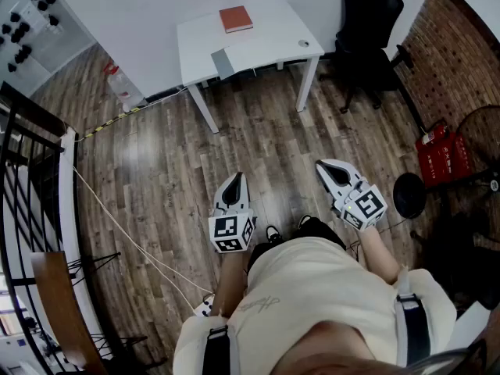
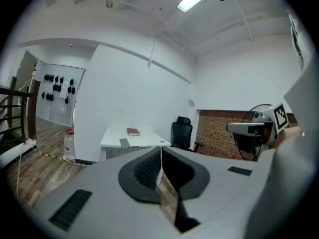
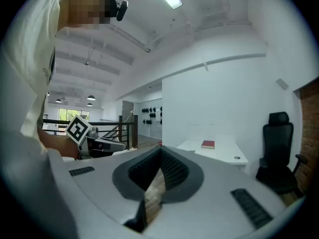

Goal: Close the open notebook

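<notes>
While well apart from table (image 1: 269, 41) | left gripper (image 1: 236, 180), right gripper (image 1: 324, 166) clenched, empty | might shove notebook (image 1: 236, 19) instead of closing lol

The table (image 1: 273, 41) has a smooth matt white top, the notebook (image 1: 236, 19) on it a matt reddish cover. Around the table the floor (image 1: 156, 162) is faintly glossy wood planks; right of it the wall (image 1: 453, 49) is rough brick.

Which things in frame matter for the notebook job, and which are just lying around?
Job: red notebook, lying shut on the white table; left gripper and right gripper, both shut, empty, away from the table.
Lying about: black office chair, red crate, fan, plastic bottle.
</notes>
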A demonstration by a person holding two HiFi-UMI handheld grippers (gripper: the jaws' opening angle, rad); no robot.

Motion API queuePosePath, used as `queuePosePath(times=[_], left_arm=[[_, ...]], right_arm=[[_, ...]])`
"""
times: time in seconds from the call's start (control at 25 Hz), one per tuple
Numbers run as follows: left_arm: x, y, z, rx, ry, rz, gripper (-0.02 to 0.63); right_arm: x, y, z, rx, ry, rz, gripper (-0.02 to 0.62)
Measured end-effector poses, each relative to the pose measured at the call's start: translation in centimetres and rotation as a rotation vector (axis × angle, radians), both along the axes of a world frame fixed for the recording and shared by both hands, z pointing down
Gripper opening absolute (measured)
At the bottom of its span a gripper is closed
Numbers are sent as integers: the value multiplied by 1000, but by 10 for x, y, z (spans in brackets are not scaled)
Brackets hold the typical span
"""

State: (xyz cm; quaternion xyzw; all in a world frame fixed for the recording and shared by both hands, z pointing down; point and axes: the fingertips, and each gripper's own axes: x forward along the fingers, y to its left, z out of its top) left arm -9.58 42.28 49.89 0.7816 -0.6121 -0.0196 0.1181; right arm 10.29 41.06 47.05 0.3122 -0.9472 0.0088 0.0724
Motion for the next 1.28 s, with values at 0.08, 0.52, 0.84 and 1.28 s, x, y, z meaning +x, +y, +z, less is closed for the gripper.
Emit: queuePosePath(times=[0.08, 0.52, 0.84, 1.28], left_arm=[[-1, 4, -3, 1, -6, 10, 23], [2, -7, 0, -24, 6, 47, 23], [14, -31, -1, -24, -20, 115, 26], [23, -62, 3, -58, -47, 130, 181]], right_arm=[[-2, 3, 1, -7, -2, 6, 8], [-1, -12, 2, 15, -34, 31, 8], [11, -22, 18, -40, -78, 101, 8], [18, -44, 31, -94, -53, 93, 8]])
